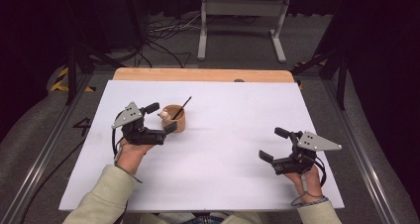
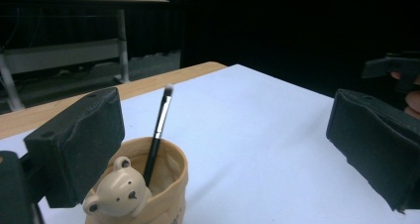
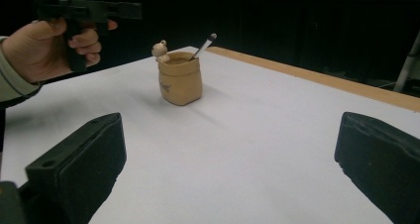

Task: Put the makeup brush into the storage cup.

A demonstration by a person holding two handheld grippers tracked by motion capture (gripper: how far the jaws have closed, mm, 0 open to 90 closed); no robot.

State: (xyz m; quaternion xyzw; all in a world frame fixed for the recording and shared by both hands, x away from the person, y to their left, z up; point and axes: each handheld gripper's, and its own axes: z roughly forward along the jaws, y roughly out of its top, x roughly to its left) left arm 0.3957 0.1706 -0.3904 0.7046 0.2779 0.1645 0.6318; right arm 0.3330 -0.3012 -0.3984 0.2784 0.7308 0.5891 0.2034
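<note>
A tan cup with a small bear head on its rim stands left of the table's middle; it also shows as the cup and the cup. A thin black brush leans in it, tip up, seen too as the brush and the brush. My left gripper is open just left of the cup, jaws wide on either side of it, not touching. My right gripper is open near the table's front right, nothing between its jaws.
The white table top has a wooden strip along its far edge. Beyond it stand a grey metal frame and loose cables on the floor. Metal rails run along both sides.
</note>
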